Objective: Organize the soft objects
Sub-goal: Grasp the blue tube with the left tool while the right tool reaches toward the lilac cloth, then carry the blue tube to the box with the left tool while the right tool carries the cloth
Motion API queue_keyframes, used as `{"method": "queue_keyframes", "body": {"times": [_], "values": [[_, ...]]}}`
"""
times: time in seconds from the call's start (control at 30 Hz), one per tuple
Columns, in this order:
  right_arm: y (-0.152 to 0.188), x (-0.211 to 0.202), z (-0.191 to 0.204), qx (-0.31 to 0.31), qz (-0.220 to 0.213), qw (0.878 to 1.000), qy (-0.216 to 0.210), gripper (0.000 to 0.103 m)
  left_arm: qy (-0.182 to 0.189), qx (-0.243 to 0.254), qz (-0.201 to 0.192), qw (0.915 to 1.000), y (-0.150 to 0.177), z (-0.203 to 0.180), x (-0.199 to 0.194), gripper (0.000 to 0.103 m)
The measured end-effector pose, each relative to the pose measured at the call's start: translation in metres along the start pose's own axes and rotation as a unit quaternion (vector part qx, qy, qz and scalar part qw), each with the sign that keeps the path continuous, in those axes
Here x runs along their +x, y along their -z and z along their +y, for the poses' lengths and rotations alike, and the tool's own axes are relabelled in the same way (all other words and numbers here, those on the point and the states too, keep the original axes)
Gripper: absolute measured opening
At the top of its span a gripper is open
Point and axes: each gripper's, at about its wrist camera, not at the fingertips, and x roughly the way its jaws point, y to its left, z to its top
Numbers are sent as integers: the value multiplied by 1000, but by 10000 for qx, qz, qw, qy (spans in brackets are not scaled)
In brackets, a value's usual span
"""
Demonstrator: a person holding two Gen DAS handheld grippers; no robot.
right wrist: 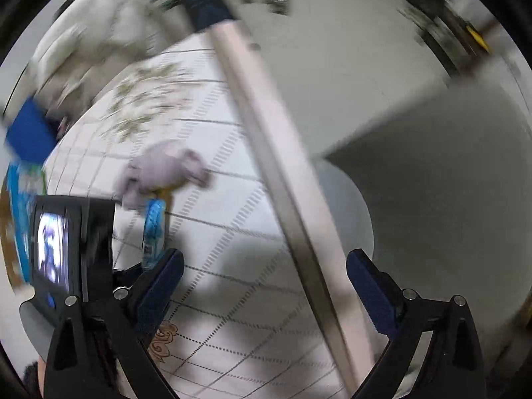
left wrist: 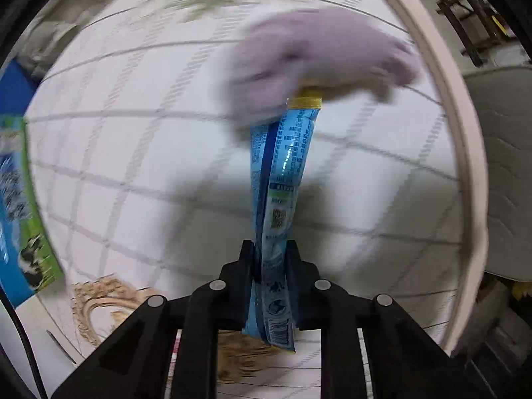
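The left gripper (left wrist: pixel 270 259) has its fingers pinching a blue packet (left wrist: pixel 282 179) that runs toward 12 o'clock, its yellow end touching a blurred purple soft toy (left wrist: pixel 309 60) on the grid-patterned counter (left wrist: pixel 133 153). The right gripper (right wrist: pixel 266 292) has its fingers spread over the counter's edge, holding nothing. Sorting seems barely begun. No container is identifiable; a blue-green carton (left wrist: pixel 20 219) sits at 9 o'clock.

The purple toy (left wrist: pixel 319 63) is motion-blurred and hides the blue packet's (left wrist: pixel 282 179) far end; the carton (left wrist: pixel 20 206) is cut off at left.
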Motion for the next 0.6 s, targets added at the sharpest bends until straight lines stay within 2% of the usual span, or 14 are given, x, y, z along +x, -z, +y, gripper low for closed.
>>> {"method": "queue_keyframes", "body": {"times": [0.07,0.17,0.3,0.4,0.47,0.53,0.6], "values": [[-18,3,27,-679,50,9976,79,100,49,-172,-88,9998,11,21,-2,15],[-42,16,71,-1673,139,9850,399,100,219,-586,-162,9979,31,58,-5,14],[-64,50,128,-2854,452,9542,780,100,397,-877,-249,9950,49,83,-7,14],[-69,76,156,-3386,616,9331,1045,100,557,-1054,-325,9923,59,98,-17,13],[-71,94,165,-3418,958,9289,1053,97,755,-1120,-388,9901,62,112,-31,13],[-71,109,169,-3285,1167,9324,951,68,822,-1121,-542,9888,66,115,-45,13],[-68,115,168,-3117,1224,9378,918,53,928,-1104,-728,9869,72,119,-63,13]]}}
